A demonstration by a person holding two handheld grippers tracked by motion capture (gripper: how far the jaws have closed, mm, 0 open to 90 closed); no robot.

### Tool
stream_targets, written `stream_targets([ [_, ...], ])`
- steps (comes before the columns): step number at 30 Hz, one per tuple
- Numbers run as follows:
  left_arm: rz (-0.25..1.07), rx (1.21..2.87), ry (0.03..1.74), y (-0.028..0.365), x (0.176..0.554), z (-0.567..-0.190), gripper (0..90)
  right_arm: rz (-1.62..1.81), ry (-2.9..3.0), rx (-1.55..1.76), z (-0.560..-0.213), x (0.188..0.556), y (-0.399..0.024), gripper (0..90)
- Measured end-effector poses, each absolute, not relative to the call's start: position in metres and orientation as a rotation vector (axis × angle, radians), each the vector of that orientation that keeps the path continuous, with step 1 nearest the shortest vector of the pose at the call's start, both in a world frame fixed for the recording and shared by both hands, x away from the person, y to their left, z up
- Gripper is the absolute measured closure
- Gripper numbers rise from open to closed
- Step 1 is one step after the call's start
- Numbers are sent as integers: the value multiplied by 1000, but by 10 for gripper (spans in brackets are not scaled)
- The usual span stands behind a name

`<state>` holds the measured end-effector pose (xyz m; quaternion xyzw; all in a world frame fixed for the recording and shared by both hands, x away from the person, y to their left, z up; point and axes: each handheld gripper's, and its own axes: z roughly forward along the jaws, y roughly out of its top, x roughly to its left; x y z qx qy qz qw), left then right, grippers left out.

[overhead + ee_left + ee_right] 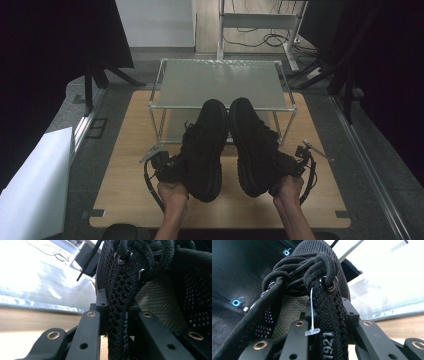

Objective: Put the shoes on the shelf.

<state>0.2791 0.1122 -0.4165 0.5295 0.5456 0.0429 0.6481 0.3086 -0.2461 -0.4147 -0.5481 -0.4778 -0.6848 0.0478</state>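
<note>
High view. My left tool (161, 162) and my right tool (299, 161) each carried one black shoe above the worktop (125, 165). The left shoe (205, 147) and the right shoe (254, 145) hung side by side, nearly touching at the toes. Each long axis ran away from its tool, heel nearest my hand and toe pointing ahead toward the metal rack (220, 82), with the dark soles turned partly up toward the camera.

Left gripper view. My left tool (117, 320) was closed on the knit collar wall of the left shoe (120, 297), one jaw outside the shoe and one inside against the lining. The knit looked soft and compliant, so I judged the shoe light but liable to sag and swing from so thin a hold. The laces (140, 255) sat just above the jaws.

Right gripper view. My right tool (328, 325) gripped the right shoe (324, 297) likewise at its eyelet edge, beside a plastic tag (312, 331). I judged the stiffer heel or sole the firmer place to hold.
</note>
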Motion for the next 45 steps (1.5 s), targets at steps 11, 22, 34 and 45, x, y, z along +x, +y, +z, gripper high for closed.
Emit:
stream_targets([
  [11, 93, 1148, 1272, 106, 304, -398, 785, -2110, -1420, -1714, -395, 325, -239, 728],
  [22, 79, 1100, 1322, 108, 331, -384, 785, -2126, -1421, -1758, -378, 348, -228, 728],
  [34, 87, 1072, 1380, 108, 368, -368, 785, -2121, -1396, -1832, -365, 382, -220, 728],
  [45, 106, 1087, 1405, 110, 397, -348, 785, -2132, -1394, -1853, -347, 409, -214, 728],
])
